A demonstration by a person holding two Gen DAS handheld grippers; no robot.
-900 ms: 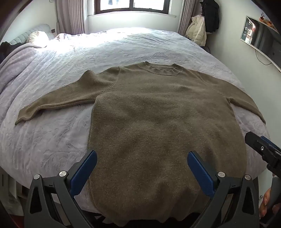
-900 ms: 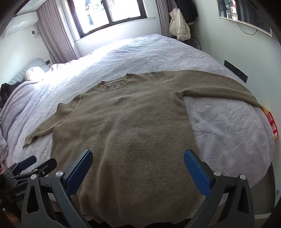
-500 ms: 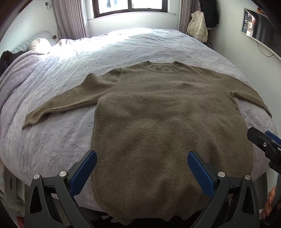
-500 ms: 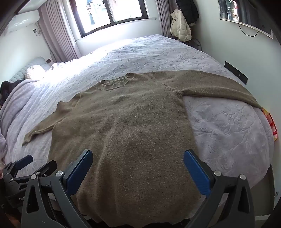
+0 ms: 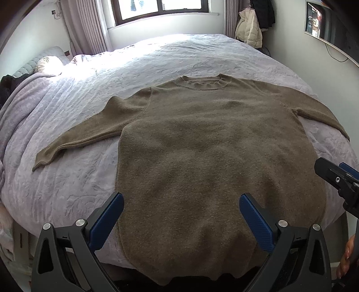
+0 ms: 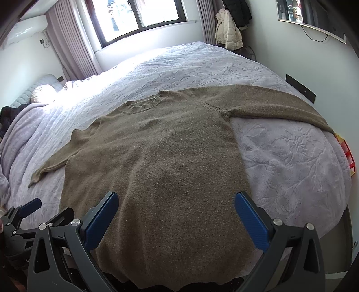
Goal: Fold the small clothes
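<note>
Bedroom: a wide bed with a pale lilac quilted coverlet (image 5: 67, 184) fills both views, a window with pinkish curtains (image 5: 161, 9) along the top edge. Flat across the centre of each frame lies the olive-brown knitted crew-neck sweater (image 5: 208, 161), collar toward the top, sleeves spread out left and right, hem at the bottom edge. We hold the left gripper (image 5: 181, 205) and the right gripper (image 6: 176, 204) above the lower body of the sweater, each with jaws released at full spread and nothing between them. We judge folding not yet begun. To start well, we would take one sleeve near its cuff, pinch only the knit and not the coverlet below, and carry it across the chest without dragging the body askew. The hem drops over the bed's edge and is cut off at the bottom of both frames. The right-hand sleeve's cuff runs out of sight at the frame's right. The dark heap (image 5: 9, 87) at far left we cannot identify.
</note>
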